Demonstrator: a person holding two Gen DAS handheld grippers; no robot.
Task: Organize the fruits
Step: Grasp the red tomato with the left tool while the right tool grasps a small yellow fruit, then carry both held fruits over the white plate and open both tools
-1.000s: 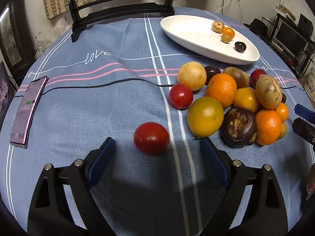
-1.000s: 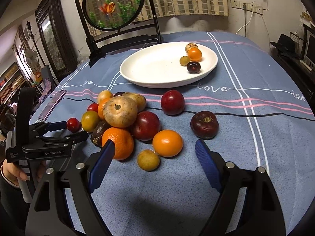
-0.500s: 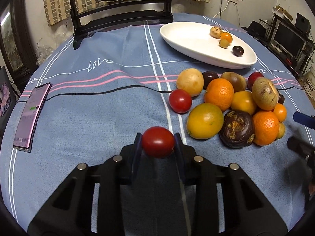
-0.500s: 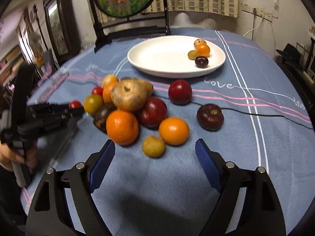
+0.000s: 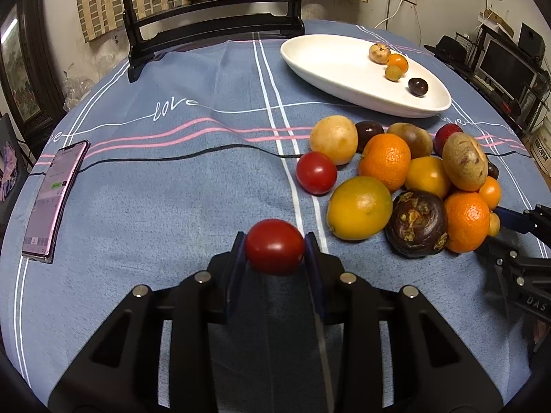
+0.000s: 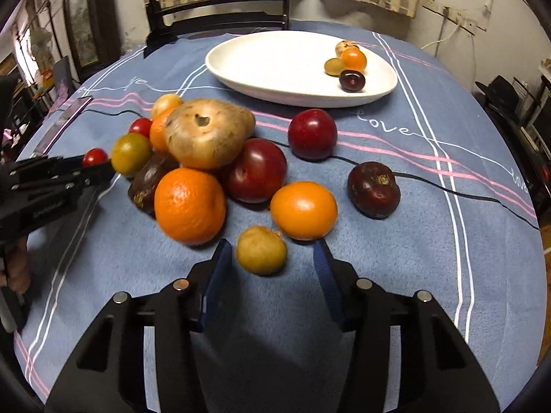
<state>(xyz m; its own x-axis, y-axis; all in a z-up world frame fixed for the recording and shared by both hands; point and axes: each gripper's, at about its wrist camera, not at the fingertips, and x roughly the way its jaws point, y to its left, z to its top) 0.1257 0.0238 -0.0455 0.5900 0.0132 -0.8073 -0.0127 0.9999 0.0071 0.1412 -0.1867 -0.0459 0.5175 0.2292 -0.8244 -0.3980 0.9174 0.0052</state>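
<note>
Clamped tomato (image 5: 274,246) — long axis crosswise

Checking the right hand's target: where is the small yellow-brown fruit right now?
In the right wrist view the small yellow-brown fruit lies on the tablecloth between the right gripper's open jaws, just before two oranges.

Round table (image 5: 172,206) under blue striped cloth (image 6: 430,241), bearing white plate (image 5: 330,69), heaped fruit pile (image 5: 406,179), smartphone (image 5: 55,199) near left edge, and black cable (image 5: 172,156) across.
</note>
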